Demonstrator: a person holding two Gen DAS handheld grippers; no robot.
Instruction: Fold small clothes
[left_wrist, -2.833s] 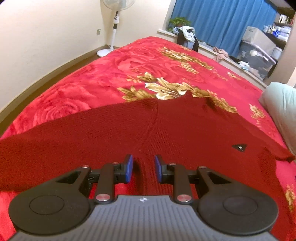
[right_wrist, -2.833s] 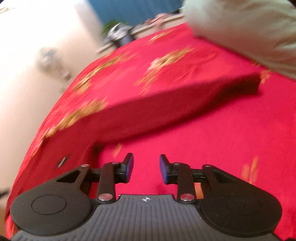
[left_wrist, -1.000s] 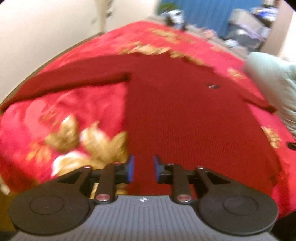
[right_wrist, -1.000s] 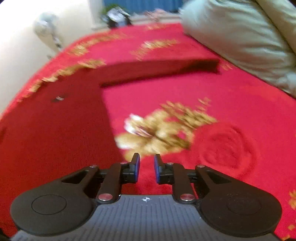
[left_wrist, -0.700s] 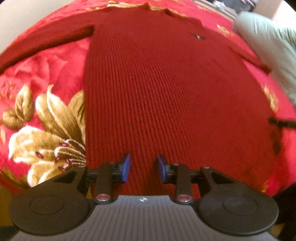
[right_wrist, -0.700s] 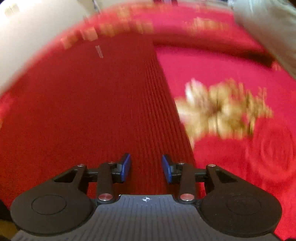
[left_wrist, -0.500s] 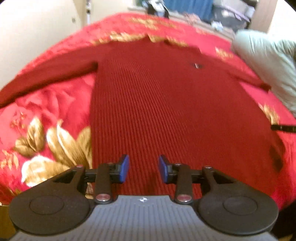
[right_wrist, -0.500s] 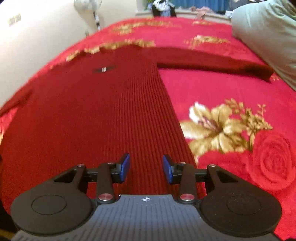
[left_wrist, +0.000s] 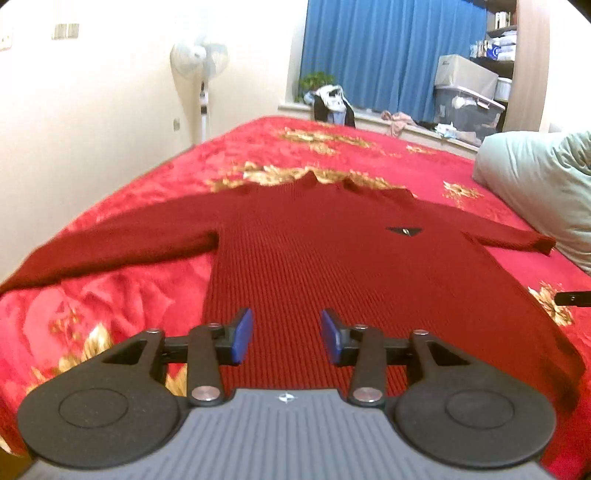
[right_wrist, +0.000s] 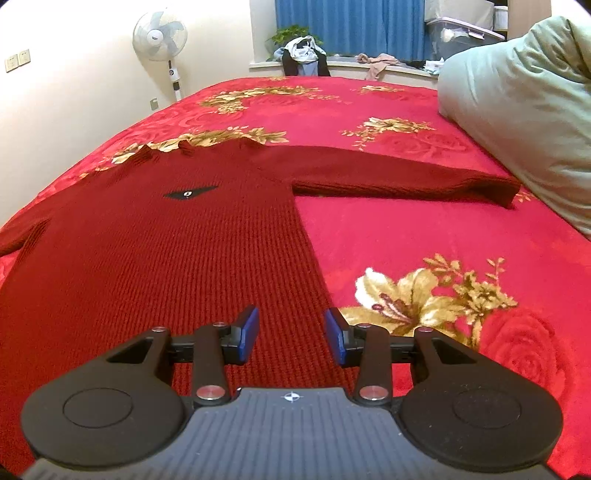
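We see a big bed (left_wrist: 155, 295) with a bright red cover full of gold flowers, spread out far past both sets of jaws. On it lies a dark red sweater (left_wrist: 332, 266), flat, front up, with both sleeves stretched out to the sides. Its bottom edge is close to our jaws and its neck is at the far end. A puffy pale green pillow (right_wrist: 517, 110) sits off to the right of the jaws, near the end of the right sleeve. A white fan (right_wrist: 159, 31) stands far ahead and to the left by the wall.

Our left gripper (left_wrist: 286, 335) is over the left part of the sweater's bottom. Its jaws have just been opening and now stand partly apart, with nothing pinched between them.

Our right gripper (right_wrist: 291, 335) is over the sweater's right edge. Its jaws also opened a moment ago and stand partly apart, gripping nothing.
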